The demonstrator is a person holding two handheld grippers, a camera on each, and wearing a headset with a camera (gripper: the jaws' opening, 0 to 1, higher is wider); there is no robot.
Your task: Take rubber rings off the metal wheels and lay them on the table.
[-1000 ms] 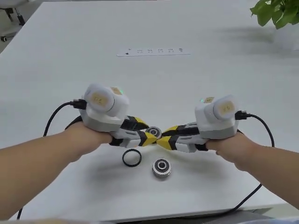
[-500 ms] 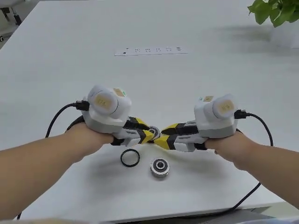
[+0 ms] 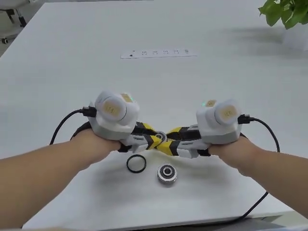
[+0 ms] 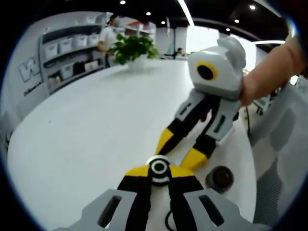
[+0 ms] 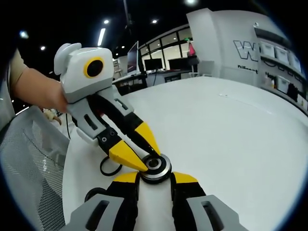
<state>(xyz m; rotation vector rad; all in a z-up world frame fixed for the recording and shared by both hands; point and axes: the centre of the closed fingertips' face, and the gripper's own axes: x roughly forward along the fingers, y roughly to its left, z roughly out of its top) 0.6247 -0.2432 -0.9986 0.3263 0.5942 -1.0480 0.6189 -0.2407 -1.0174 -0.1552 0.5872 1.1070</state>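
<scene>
Holding 1 wheel (image 5: 155,168) just above the surface (image 3: 159,82), left claw (image 3: 155,140) and right claw (image 3: 166,144) are both clenched on it; better to roll its ring (image 5: 168,169) off evenly, wheel steady.

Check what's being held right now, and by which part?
One metal wheel: left gripper jaws pinch its rim; right gripper jaws flank the same rim, grip unclear.

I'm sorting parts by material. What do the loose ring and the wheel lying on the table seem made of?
Ring: likely rubber, thin, matte black, no glint. Wheel: probably steel, with a shiny silver rim around a dark centre.
</scene>
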